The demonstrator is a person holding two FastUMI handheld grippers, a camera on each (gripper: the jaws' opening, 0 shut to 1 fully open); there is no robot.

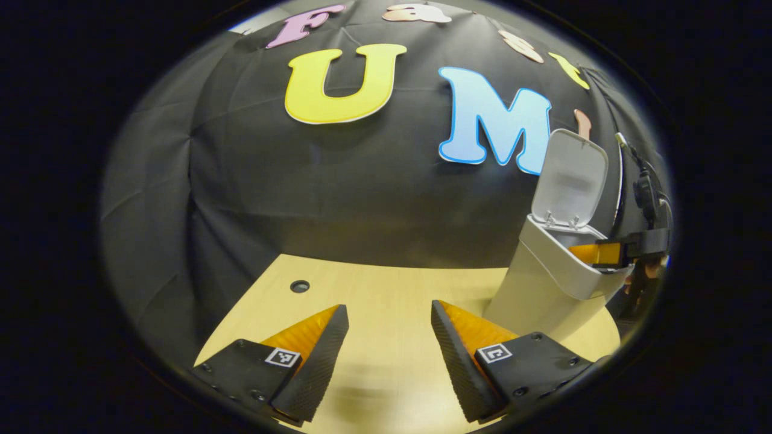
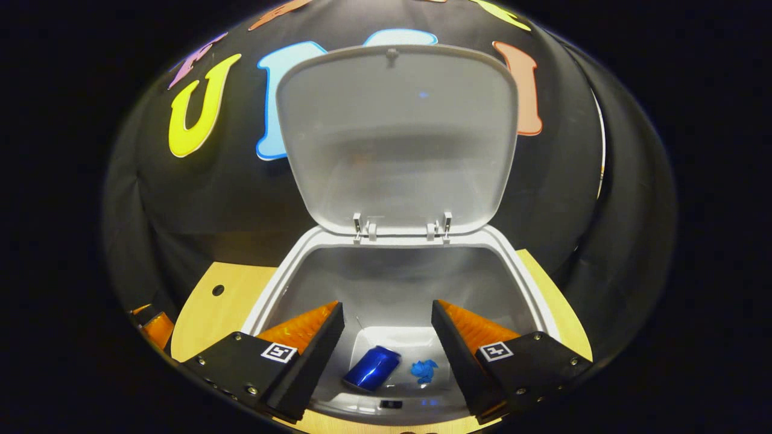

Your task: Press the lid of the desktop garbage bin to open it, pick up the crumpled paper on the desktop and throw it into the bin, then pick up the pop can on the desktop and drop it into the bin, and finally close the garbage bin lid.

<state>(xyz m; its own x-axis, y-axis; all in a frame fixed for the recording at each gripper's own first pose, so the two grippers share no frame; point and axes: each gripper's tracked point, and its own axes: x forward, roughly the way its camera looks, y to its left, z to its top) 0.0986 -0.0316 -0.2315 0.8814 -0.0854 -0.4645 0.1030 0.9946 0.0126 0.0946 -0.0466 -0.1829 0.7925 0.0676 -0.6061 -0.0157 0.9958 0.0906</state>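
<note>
No readable text anywhere (finger tags: patterns).

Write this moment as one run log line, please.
bin lid: open | can, paper: inside bin | right gripper: open, above bin | left gripper: open

We saw a dim booth, lit softly from above. The worktop (image 1: pixel 386 289) was the brightest surface, with a smeared shadow near the bottom edge of the left gripper view. Strong fisheye bending curved everything toward the edges. The raised lid (image 2: pixel 395 138) showed a broad grey shadow band, and the can (image 2: pixel 372 367) inside the bin (image 2: pixel 265 295) caught small glints. Focus held reasonably sharp centrally.
</note>
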